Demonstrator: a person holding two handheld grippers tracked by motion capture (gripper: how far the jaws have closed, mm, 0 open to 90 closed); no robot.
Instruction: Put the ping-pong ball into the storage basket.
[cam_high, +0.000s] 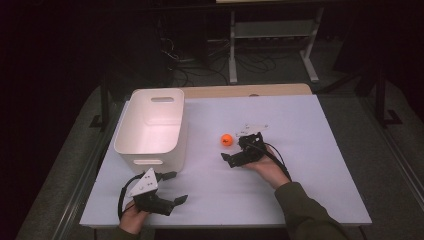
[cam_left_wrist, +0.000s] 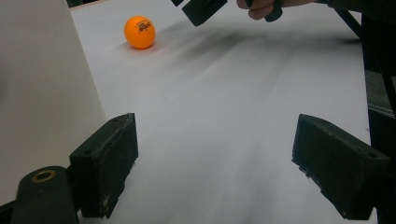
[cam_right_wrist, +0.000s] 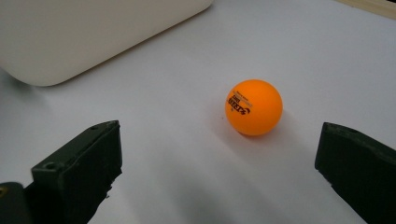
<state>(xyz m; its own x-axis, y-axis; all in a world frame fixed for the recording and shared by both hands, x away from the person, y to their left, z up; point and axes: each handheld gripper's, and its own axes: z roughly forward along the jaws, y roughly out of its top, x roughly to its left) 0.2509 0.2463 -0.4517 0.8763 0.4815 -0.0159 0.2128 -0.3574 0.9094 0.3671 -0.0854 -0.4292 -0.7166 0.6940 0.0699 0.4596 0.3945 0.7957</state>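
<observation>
On matte white worktop (cam_high: 300, 190): smooth orange ball (cam_high: 226, 139) with black print, mid-surface, just ahead of right tool (cam_high: 241, 149), jaws spread wide, empty. Left tool (cam_high: 172, 187) near front edge, jaws apart, empty. Rounded glossy white plastic bin (cam_high: 150, 127) left of ball, handle slots. Room dark; cables, shelf frame dim behind.

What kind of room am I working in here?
Probably a lab or recording workspace: a white-covered table in a dark room, loose cables on the floor behind it, and a metal rack.
</observation>
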